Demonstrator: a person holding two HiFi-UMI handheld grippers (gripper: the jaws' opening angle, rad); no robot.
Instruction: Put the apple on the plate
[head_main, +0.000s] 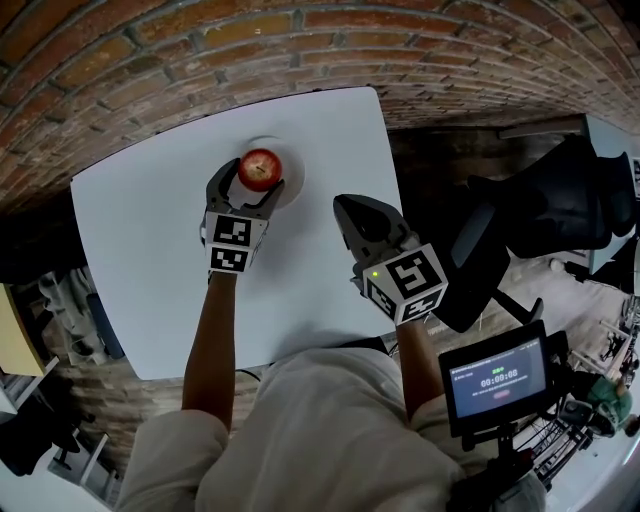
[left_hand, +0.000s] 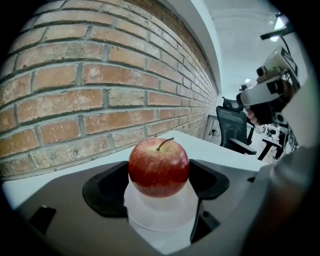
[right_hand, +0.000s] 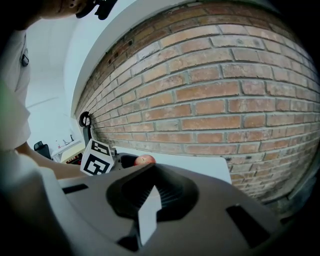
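While on plate (head_main: 296, 178), apple (head_main: 260, 168) in left gripper (head_main: 256, 180) jaws, brick wall (head_main: 200, 50) behind.

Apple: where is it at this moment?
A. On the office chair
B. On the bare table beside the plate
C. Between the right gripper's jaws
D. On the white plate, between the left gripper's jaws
D: the head view shows the apple resting on the white plate, with the left gripper flanking it on both sides.
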